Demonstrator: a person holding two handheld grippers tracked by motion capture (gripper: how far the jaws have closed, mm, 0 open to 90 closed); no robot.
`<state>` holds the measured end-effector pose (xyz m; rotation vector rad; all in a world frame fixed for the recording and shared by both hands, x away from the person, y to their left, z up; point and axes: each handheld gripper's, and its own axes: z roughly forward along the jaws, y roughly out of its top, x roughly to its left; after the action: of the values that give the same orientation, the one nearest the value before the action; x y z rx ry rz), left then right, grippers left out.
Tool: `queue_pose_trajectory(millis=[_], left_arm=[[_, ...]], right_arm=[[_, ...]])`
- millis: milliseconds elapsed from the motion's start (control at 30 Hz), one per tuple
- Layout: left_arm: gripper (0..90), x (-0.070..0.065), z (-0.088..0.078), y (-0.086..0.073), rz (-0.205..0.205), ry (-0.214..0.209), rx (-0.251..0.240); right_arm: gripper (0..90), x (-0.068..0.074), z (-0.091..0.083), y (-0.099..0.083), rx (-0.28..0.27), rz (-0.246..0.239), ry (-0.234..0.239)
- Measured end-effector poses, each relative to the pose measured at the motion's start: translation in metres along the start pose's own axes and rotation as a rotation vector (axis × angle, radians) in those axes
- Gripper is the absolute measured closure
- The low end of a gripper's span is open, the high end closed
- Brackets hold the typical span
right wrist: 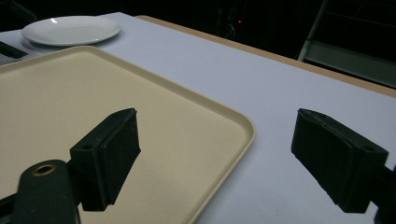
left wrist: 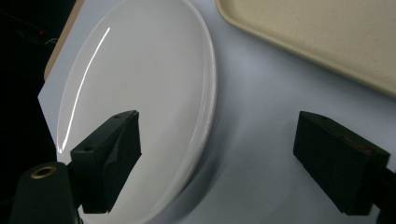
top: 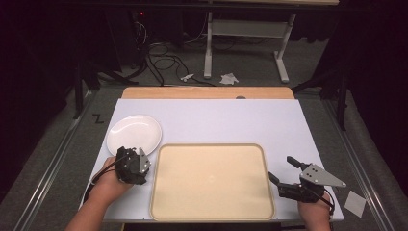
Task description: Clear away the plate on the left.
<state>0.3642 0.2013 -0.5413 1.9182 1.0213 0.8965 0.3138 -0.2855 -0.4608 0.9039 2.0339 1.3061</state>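
Note:
A white plate [top: 133,134] lies on the left of the white table top. My left gripper [top: 131,152] is open at the plate's near edge. In the left gripper view one jaw is over the plate [left wrist: 140,93] and the other over bare table, so the left gripper [left wrist: 217,119] straddles the rim. Nothing is held. A beige tray [top: 211,183] sits empty at the front centre. My right gripper [top: 281,167] is open beside the tray's right edge. In the right gripper view its left jaw hangs over the tray [right wrist: 93,102] corner; the plate [right wrist: 70,29] shows far off.
The white sheet [top: 216,120] covers a wooden table whose far edge [top: 207,92] shows as a tan strip. A white paper scrap [top: 355,202] lies on the floor at the right. Cables [top: 163,62] and another table's legs [top: 208,48] are beyond.

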Motion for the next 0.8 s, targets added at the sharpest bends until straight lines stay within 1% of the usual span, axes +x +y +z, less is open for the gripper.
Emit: queue_pose_trajectory(millis=[67, 100, 133, 167, 233, 267, 300, 333, 367, 400, 433, 467, 533, 633, 667, 733, 800], left_arm=[[17.5, 0.002, 0.004, 0.002, 0.021, 0.014, 0.003], [17.5, 0.002, 0.004, 0.002, 0.021, 0.014, 0.003], [18.1, 0.004, 0.007, 0.002, 0.052, 0.018, 0.015], [19.0, 0.005, 0.008, 0.002, 0.073, 0.027, 0.022], [20.9, 0.008, 0.01, 0.003, 0.077, 0.023, 0.035], [22.0, 0.009, 0.011, 0.003, 0.093, 0.027, 0.038], [23.6, 0.009, 0.012, 0.002, 0.111, 0.028, 0.044], [25.1, 0.01, 0.013, 0.002, 0.137, 0.028, 0.056], [26.5, 0.01, 0.014, 0.001, 0.157, 0.027, 0.056], [29.2, 0.01, 0.016, 0.001, 0.182, 0.032, 0.061], [32.1, 0.01, 0.018, -0.001, 0.216, 0.043, 0.072], [33.5, 0.009, 0.019, -0.001, 0.235, 0.039, 0.072], [38.2, 0.009, 0.022, -0.002, 0.264, 0.048, 0.073], [43.9, 0.009, 0.027, -0.003, 0.288, 0.062, 0.068], [45.2, 0.009, 0.028, -0.003, 0.302, 0.066, 0.069], [45.9, 0.008, 0.03, -0.005, 0.322, 0.075, 0.059], [46.1, 0.007, 0.03, -0.005, 0.328, 0.077, 0.054]], right_arm=[[16.2, -0.001, -0.002, 0.0, -0.006, 0.004, -0.003], [16.2, -0.001, -0.003, 0.0, -0.008, 0.01, -0.005], [16.2, -0.001, -0.003, 0.0, -0.01, 0.011, -0.004], [16.2, -0.001, -0.003, 0.0, -0.01, 0.009, -0.006], [16.2, -0.001, -0.002, 0.0, -0.008, 0.005, -0.005], [16.2, -0.001, -0.002, 0.0, -0.007, 0.007, -0.003], [16.2, 0.0, -0.002, 0.0, -0.004, 0.003, -0.003], [16.2, 0.0, -0.001, 0.0, -0.008, 0.003, -0.001], [16.2, 0.0, -0.002, 0.0, -0.007, -0.002, -0.001], [16.2, 0.0, -0.002, 0.0, -0.01, 0.003, 0.001], [16.2, 0.0, -0.002, 0.0, -0.009, 0.004, -0.001], [16.2, 0.0, -0.002, 0.0, -0.005, 0.012, -0.003], [16.2, 0.0, -0.002, 0.0, -0.006, 0.007, -0.003], [16.2, 0.0, -0.001, 0.0, -0.01, 0.008, 0.005], [16.2, 0.0, -0.001, 0.0, -0.007, 0.002, 0.005], [16.2, 0.0, -0.001, 0.0, -0.004, 0.002, 0.004], [16.2, 0.0, -0.001, -0.001, -0.003, 0.003, 0.005]])
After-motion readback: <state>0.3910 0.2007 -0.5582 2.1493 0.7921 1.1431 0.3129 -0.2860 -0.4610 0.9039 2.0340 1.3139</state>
